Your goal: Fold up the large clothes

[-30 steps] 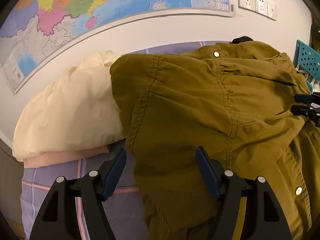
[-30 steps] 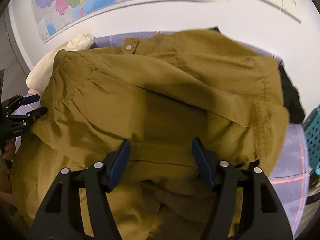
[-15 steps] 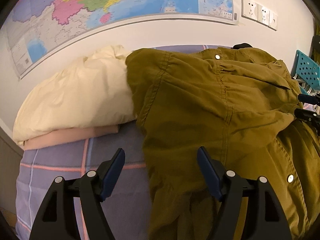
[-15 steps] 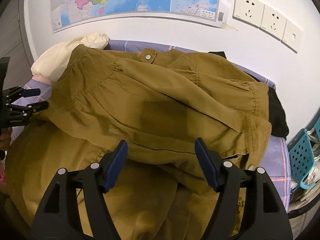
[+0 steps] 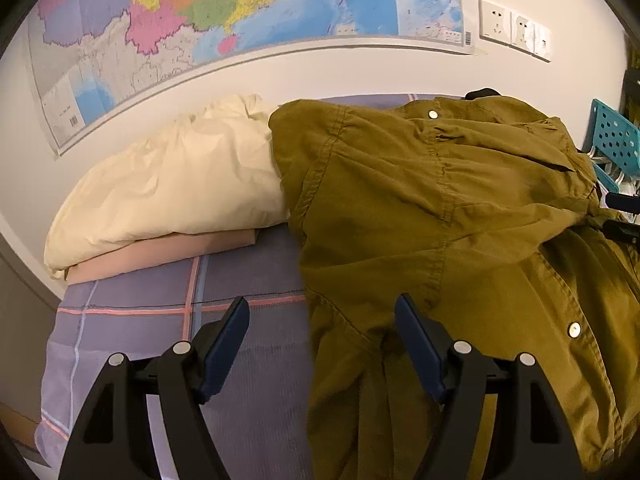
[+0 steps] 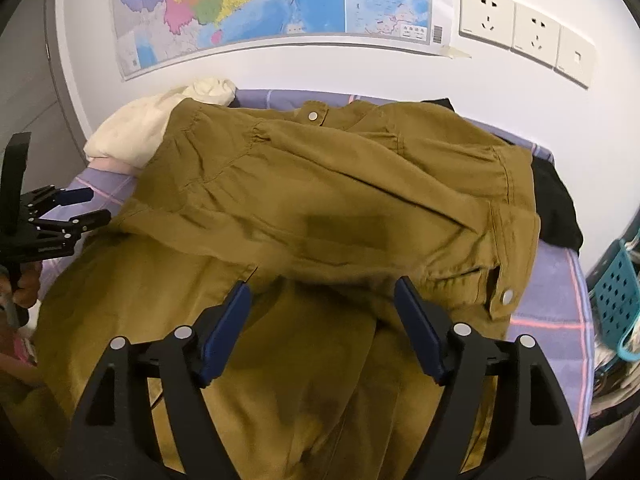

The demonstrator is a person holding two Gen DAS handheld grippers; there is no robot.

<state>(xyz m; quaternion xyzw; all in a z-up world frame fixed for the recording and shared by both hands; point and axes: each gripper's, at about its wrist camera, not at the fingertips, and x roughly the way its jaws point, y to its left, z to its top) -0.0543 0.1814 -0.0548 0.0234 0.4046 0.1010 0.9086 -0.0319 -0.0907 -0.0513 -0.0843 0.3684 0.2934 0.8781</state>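
left wrist view: your left gripper [image 5: 322, 346] has its jaws spread with nothing pinched; the jacket's edge lies under the gap toward its right finger.
right wrist view: your right gripper [image 6: 322, 328] is opening its jaws; jacket cloth lies below them, not pressed by the pads.
jacket: olive-brown jacket [image 6: 320, 208] sits on the bed sheet [image 5: 160, 300], sleeves folded across the body, collar snap toward 12 o'clock.
left neighbour: cream duvet [image 5: 172, 192] touches the jacket's edge at 9 o'clock, stacked on a pink folded cloth [image 5: 168, 256].
right neighbour: black garment [image 6: 556, 208] at 3 o'clock, partly under the jacket.
wall: map [image 6: 272, 0] at 12 o'clock, sockets [image 6: 524, 32] at 1 o'clock.
far right: teal basket [image 6: 618, 292].
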